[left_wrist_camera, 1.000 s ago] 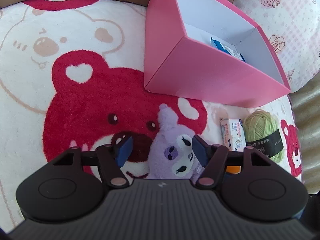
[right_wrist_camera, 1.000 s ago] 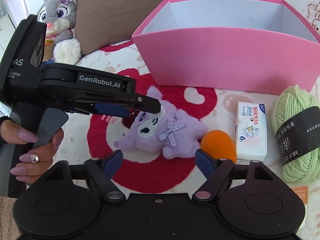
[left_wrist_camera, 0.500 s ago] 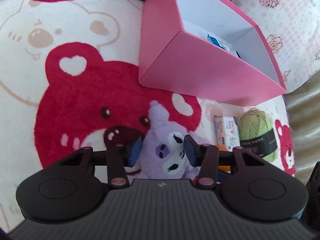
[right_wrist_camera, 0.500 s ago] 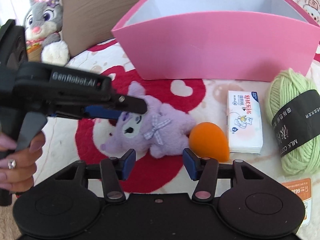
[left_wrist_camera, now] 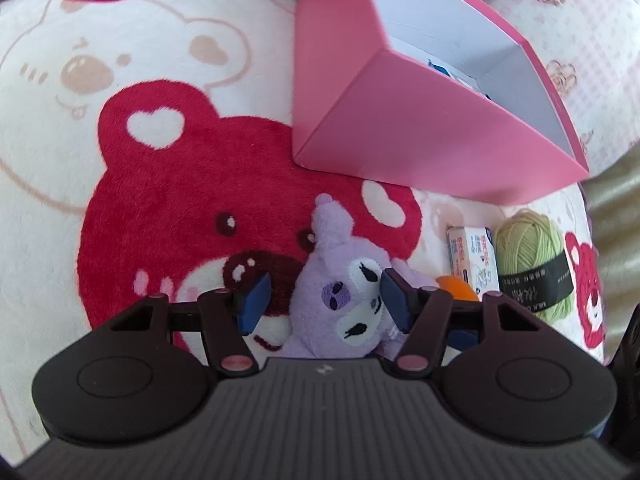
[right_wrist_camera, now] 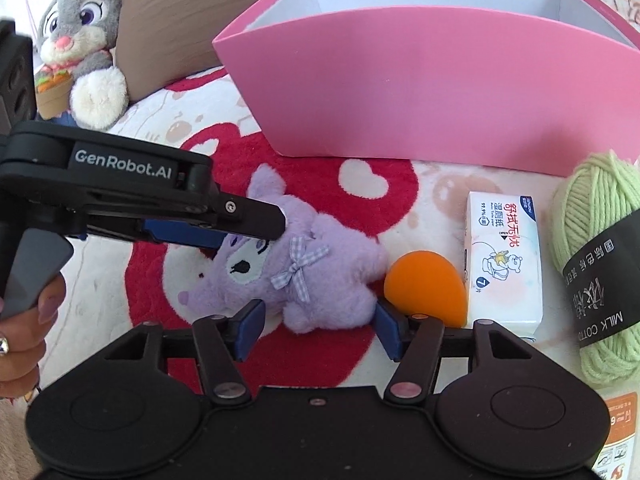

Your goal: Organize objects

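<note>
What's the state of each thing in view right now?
Left gripper: jaws opening, astride the toy's head, no clear grip.
Right gripper: jaws opening, toy's lower body between them.
Purple plush toy: lying on its side on the rug.
Pink box: upright, open-topped, a packet inside.
Orange sponge: lying beside the toy.
Tissue pack: flat on the rug.
Green yarn: still banded, outside the box.

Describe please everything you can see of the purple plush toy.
The purple plush toy is small, fluffy and lilac, with a white embroidered face, pointed ears and a checked bow at its neck. It lies on its side on the red bear rug, beside the orange sponge. The left gripper is around its head and the right gripper around its body, both opening, pads not pressing.
</note>
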### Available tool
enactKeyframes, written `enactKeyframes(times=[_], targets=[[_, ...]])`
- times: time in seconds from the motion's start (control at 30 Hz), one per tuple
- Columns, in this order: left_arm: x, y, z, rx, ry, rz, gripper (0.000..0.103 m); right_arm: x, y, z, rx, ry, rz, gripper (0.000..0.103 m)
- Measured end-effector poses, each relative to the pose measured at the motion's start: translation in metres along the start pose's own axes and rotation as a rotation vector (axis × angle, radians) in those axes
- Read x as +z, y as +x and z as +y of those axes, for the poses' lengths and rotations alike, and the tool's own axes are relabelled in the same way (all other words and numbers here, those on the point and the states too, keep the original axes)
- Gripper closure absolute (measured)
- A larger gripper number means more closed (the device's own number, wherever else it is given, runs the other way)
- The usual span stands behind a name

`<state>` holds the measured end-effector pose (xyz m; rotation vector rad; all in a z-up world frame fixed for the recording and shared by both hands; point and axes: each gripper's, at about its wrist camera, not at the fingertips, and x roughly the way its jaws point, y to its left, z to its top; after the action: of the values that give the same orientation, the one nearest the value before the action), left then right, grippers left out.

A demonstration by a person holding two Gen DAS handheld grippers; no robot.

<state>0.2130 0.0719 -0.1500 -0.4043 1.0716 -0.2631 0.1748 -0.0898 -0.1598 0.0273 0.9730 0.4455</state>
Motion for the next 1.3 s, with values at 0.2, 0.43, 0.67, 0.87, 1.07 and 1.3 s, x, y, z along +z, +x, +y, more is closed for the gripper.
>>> enactKeyframes(times=[0.2, 0.43, 0.67, 0.87, 1.07, 1.3], targets=[[0.000, -0.002, -0.001, -0.041, 0.000, 0.015, 0.057, -0.001, -0.001, 0.006, -0.003, -0.038, -0.021, 0.042], [-0.007, -0.013, 0.000, -0.041, 0.003, 0.006, 0.060, 0.001, -0.005, 0.013, 0.026, -0.070, -0.010, 0.046], [-0.006, -0.020, 0.012, -0.060, -0.066, 0.039, 0.060, 0.004, -0.007, 0.025, 0.040, -0.108, -0.009, 0.044], [-0.010, -0.023, 0.004, -0.073, -0.052, 0.066, 0.060, -0.001, -0.015, 0.023, 0.055, -0.093, -0.008, 0.030], [-0.013, -0.032, -0.006, -0.078, -0.030, 0.062, 0.060, 0.000, -0.019, 0.026, 0.059, -0.088, -0.017, 0.022], [-0.017, -0.037, -0.010, -0.113, -0.049, 0.073, 0.060, 0.001, -0.030, 0.024, 0.044, -0.069, -0.014, 0.018]])
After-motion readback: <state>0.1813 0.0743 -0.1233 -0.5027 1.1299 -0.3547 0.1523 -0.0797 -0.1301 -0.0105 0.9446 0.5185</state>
